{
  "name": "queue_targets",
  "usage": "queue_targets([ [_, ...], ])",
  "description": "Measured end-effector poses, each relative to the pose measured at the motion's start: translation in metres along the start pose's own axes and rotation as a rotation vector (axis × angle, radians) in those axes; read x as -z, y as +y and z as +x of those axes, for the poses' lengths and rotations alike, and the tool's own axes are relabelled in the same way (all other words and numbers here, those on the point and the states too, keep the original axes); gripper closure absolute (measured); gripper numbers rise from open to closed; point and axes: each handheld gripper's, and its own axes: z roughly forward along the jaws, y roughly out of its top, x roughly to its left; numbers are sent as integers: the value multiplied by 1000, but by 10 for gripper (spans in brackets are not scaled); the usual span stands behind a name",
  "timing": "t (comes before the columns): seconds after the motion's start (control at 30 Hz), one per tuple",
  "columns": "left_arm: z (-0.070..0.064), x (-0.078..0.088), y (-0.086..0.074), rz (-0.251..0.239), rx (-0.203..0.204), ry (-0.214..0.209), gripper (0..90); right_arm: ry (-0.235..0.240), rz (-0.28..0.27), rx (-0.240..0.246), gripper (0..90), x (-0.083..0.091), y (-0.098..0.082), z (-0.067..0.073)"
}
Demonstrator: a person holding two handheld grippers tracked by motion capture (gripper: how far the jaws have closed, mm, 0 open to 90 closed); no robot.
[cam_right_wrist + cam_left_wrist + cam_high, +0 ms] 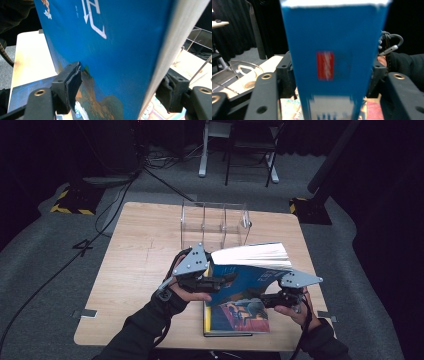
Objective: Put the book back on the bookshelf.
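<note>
I saw a light wooden table (145,255) from the high view, with a clear plastic organiser (214,222) of several compartments standing toward its far edge. Near the front edge a thick blue book (247,270) was raised off the table between my two grippers, tilted so its white page edges faced up and away from me. Beneath it a second book (235,320) with a colourful cover lay flat on the table.

My left gripper (227,281) came in from the left and met the blue book at its near left side. In the left gripper view the blue cover with a small red label (325,65) stood upright between the two black jaws, which sat on either side of it; whether they truly pressed it I could not tell.

My right gripper (260,299) reached in from the right below the book's lower edge. In the right gripper view its jaws were closed on the blue book (120,57), one pad (72,85) against the cover, the other on the page side.
</note>
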Motion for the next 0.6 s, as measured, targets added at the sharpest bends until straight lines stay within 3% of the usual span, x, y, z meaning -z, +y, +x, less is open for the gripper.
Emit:
queue_targets([
  [0.3,-1,-11,2,42,-25,1,383,-3,1,-2,268,-1,0,0],
  [0.43,-3,-11,10,51,-58,5,435,-6,0,-3,267,-1,0,0],
  [0.6,-3,-11,14,65,-69,-36,539,-7,4,-6,258,-1,0,-1],
])
